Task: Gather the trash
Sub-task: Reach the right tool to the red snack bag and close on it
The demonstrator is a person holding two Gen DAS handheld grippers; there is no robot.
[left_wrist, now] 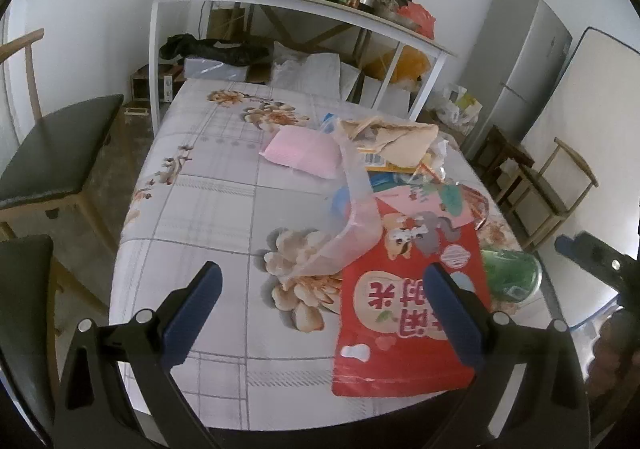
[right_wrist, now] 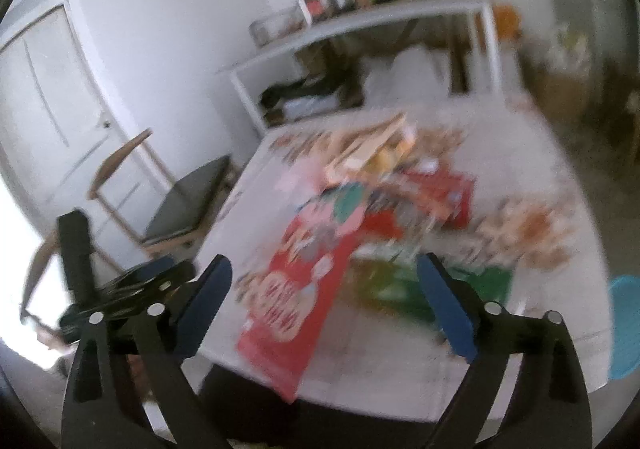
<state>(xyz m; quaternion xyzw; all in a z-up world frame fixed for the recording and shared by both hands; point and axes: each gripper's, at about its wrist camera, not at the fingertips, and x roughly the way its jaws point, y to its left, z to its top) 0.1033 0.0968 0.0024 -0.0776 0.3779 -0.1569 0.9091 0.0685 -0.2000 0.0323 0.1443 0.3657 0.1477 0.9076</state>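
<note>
A large red snack bag [left_wrist: 412, 313] lies near the front edge of a floral-cloth table [left_wrist: 208, 217]. Behind it sit a clear plastic bag [left_wrist: 352, 217], a pink packet [left_wrist: 304, 153], crumpled brown paper [left_wrist: 396, 137] and a green wrapper [left_wrist: 510, 273]. My left gripper [left_wrist: 326, 289] is open and empty above the table's front, its right finger over the red bag. My right gripper [right_wrist: 324, 281] is open and empty, hovering before the same red bag [right_wrist: 296, 297] and a green wrapper [right_wrist: 404, 285]; that view is blurred.
Wooden chairs [left_wrist: 60, 153] stand left of the table, another chair [left_wrist: 556, 185] to the right. A white shelf table [left_wrist: 304, 9] loaded with pots and jars stands behind. A fridge [left_wrist: 516, 65] is at the back right. A blue bin [right_wrist: 624, 325] sits by the table's right edge.
</note>
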